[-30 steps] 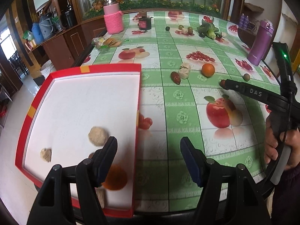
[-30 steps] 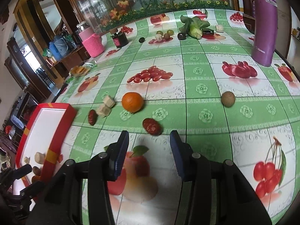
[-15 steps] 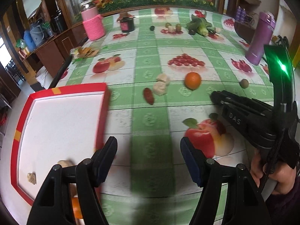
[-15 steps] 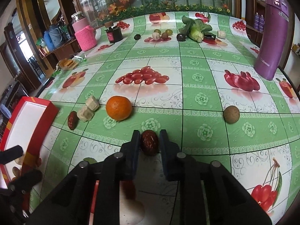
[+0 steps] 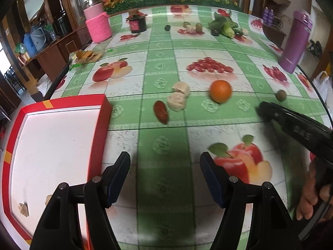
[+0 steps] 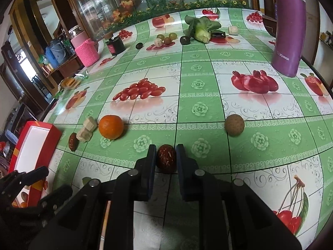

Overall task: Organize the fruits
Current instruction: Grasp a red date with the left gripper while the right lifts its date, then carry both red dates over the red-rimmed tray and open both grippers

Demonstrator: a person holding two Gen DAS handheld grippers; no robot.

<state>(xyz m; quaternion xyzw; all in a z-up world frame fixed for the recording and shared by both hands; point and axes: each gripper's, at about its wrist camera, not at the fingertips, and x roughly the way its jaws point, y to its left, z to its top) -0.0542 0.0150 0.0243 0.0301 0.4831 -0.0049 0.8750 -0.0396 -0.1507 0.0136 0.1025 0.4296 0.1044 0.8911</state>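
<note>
Left wrist view: left tool (image 5: 165, 174) gapes empty over the surface (image 5: 162, 145), beside the red tray (image 5: 100, 125).
Right wrist view: right tool (image 6: 165, 160) clamps a red date (image 6: 166, 161), dark, wrinkled, pale-streaked; long axis points away along the fingers, low over the surface.

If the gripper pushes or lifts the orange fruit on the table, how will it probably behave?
The orange looks round and stands free on the smooth, glossy tablecloth, so a side push would probably make it roll. Its rind seems firm and slightly dimpled, so pads may hold it well. It is wider than the red date that the right gripper clamps, so it likely needs wide jaws.
</note>
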